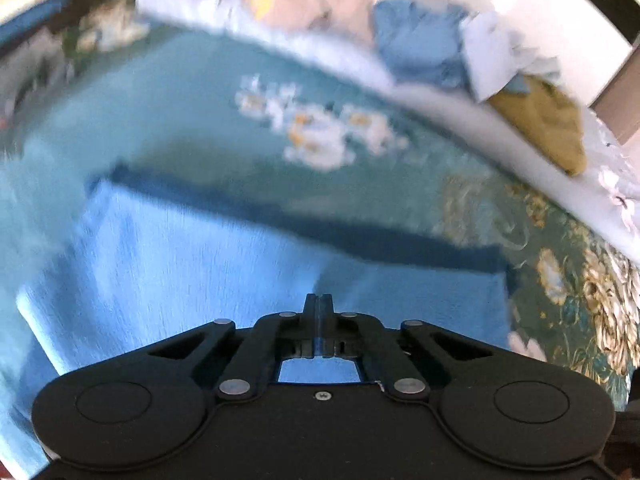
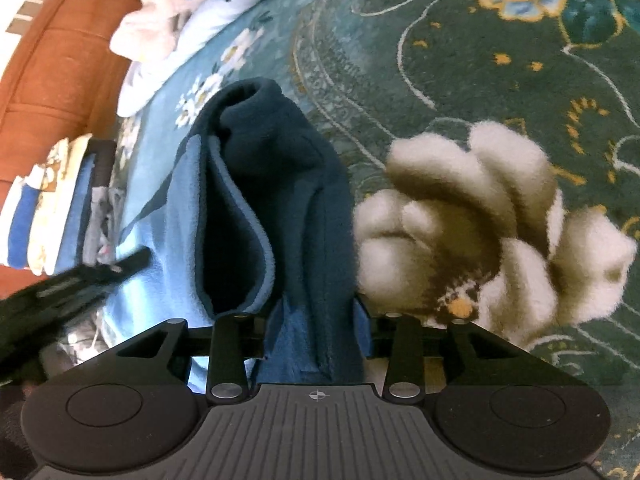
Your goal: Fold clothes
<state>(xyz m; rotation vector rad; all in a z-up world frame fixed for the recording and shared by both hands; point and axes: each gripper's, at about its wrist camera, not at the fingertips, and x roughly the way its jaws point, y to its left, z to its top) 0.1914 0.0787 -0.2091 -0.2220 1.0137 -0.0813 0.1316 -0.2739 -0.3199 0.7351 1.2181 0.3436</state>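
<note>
Folding appears mid-step on 1 blue fleece garment spread over the bedspread at lower centre. Left gripper is clenched, apparently pinching its edge. Right gripper stands parted around a bunched dark fold, grip unconfirmed. Next: draw both corners across evenly.

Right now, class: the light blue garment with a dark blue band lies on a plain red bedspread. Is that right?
Not quite. The garment lies on a teal-green floral bedspread, not a plain red one; the left wrist view shows this. The garment's colours are as stated.
</note>
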